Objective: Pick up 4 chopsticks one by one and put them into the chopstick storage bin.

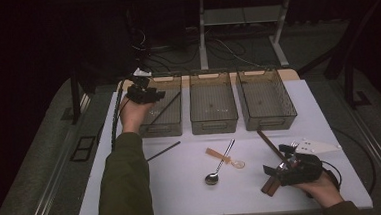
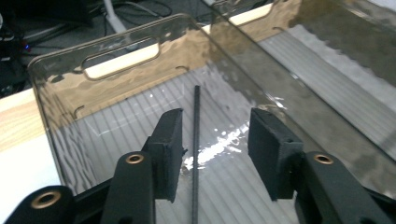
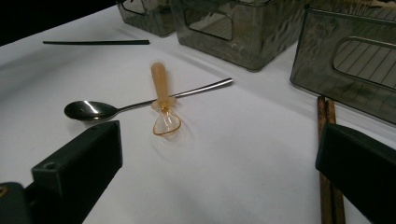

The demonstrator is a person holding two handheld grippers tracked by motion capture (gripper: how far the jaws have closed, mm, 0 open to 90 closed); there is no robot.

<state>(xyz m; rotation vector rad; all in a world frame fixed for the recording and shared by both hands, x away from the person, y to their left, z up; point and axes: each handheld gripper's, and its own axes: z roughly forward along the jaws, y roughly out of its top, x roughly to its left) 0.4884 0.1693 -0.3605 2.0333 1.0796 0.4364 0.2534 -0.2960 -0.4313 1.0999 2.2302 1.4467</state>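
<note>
Black fingers of the right gripper [image 1: 278, 169] stand wide apart and hold nothing, low over the white desk [image 1: 193, 192] at its near right. A pair of brown wooden chopsticks [image 3: 328, 154] lies on the desk, running under and just inside the finger seen at the right of the right gripper view. Ahead of those fingers, between them and the bins, a steel spoon [image 3: 122, 108] lies with its bowl toward the other finger, and a clear amber plastic spoon [image 3: 163, 105] lies across its handle, touching it. Farther off beyond that finger, a single black chopstick [image 3: 95, 42] lies flat on the desk, well apart from both spoons and just short of the left bin. Beside the right gripper in the high view, a white plastic piece [image 1: 318, 146] rests on the desk. At the far side stand three smoky clear bins in a row: the left bin [image 1: 172, 123], the middle bin [image 1: 214, 122] and the right bin [image 1: 269, 120]. The left gripper [image 1: 150, 97] hangs over the left bin with its fingers [image 2: 168, 149] parted. Between them, touching neither pad, a thin black chopstick [image 2: 195, 140] lies free inside the left bin, its far end leaning toward the bin's handle wall.
</note>
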